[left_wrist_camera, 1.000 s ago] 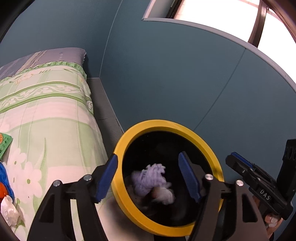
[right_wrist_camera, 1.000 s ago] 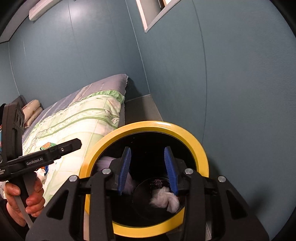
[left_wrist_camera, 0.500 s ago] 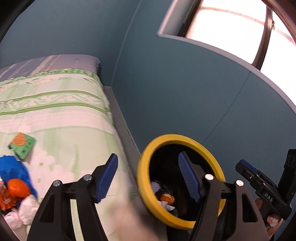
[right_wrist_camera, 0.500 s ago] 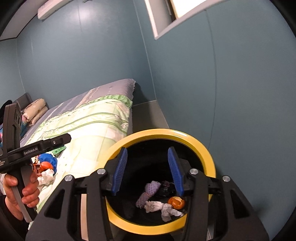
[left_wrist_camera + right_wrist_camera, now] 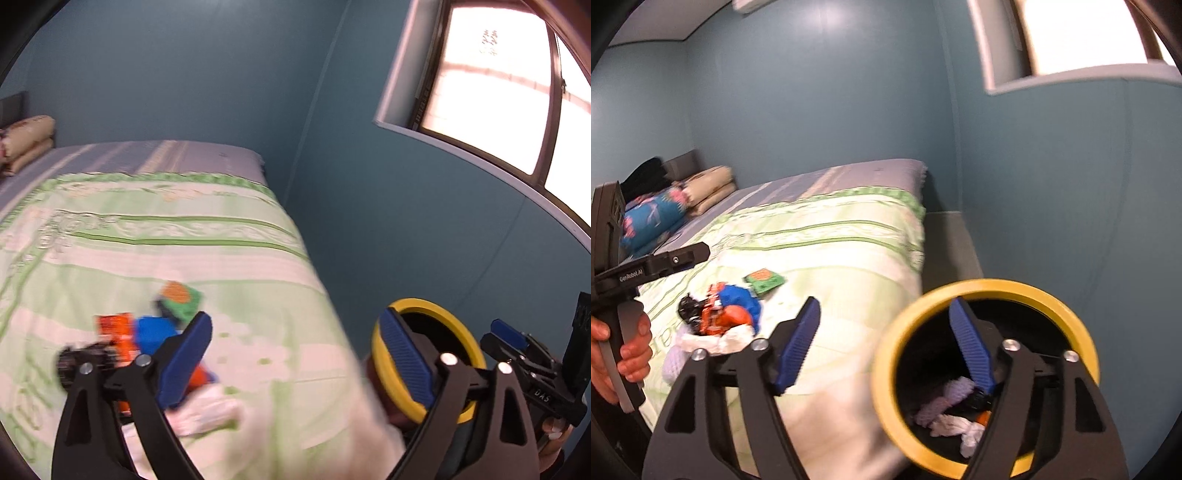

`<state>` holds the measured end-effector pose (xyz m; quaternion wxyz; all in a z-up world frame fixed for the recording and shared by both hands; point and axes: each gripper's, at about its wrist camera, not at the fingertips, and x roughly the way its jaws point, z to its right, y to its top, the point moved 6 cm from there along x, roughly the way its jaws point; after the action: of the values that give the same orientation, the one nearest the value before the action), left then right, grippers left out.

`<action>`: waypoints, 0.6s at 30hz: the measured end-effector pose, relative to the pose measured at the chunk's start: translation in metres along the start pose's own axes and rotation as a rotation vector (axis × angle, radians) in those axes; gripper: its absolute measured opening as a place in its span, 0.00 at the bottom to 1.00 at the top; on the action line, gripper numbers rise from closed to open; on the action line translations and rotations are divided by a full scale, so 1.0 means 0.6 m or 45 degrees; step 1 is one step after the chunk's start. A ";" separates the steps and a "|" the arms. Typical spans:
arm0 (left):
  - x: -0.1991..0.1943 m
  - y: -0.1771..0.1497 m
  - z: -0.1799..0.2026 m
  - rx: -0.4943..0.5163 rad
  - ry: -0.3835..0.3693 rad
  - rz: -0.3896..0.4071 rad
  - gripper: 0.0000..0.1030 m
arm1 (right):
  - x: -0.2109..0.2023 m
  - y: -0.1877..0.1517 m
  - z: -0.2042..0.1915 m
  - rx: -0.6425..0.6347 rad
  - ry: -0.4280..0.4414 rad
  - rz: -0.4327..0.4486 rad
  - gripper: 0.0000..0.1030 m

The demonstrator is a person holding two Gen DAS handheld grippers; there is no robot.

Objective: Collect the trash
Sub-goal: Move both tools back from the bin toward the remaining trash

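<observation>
Looks like the in-between step: both grippers are empty and the next grab has to come from the trash pile (image 5: 716, 321) on the bed (image 5: 849, 236), at the left of the right wrist view. Next move, I'd guess, is lining up on a single wrapper or tissue. The left gripper (image 5: 295, 363) has its fingers spreading wide with nothing between them, pile at lower left of its frame. The right gripper (image 5: 884, 349) is also spreading, gripping nothing. The yellow-rimmed bin (image 5: 1067, 306) sits lower right, already holding some scraps.
</observation>
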<state>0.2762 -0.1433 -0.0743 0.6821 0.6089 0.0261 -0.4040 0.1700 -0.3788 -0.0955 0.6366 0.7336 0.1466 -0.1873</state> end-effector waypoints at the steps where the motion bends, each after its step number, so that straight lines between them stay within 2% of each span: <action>1: -0.015 -0.001 -0.015 -0.004 0.016 0.006 0.90 | 0.003 0.003 -0.015 -0.018 0.022 -0.002 0.72; 4: -0.048 -0.011 -0.050 -0.015 0.066 0.017 0.91 | 0.011 0.007 -0.059 -0.065 0.093 -0.003 0.79; 9: -0.104 -0.026 -0.106 -0.033 0.149 0.032 0.92 | 0.029 0.007 -0.127 -0.145 0.186 -0.021 0.84; 11: -0.120 -0.036 -0.120 -0.043 0.169 0.031 0.92 | 0.037 0.004 -0.156 -0.173 0.231 -0.032 0.90; 18: -0.157 -0.081 -0.183 -0.113 0.234 0.015 0.92 | 0.064 -0.018 -0.224 -0.291 0.298 -0.082 0.90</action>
<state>0.2348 0.0022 -0.0922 0.7056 0.6127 0.1028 -0.3408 0.2111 -0.2450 -0.1064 0.6882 0.6681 0.2636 -0.1030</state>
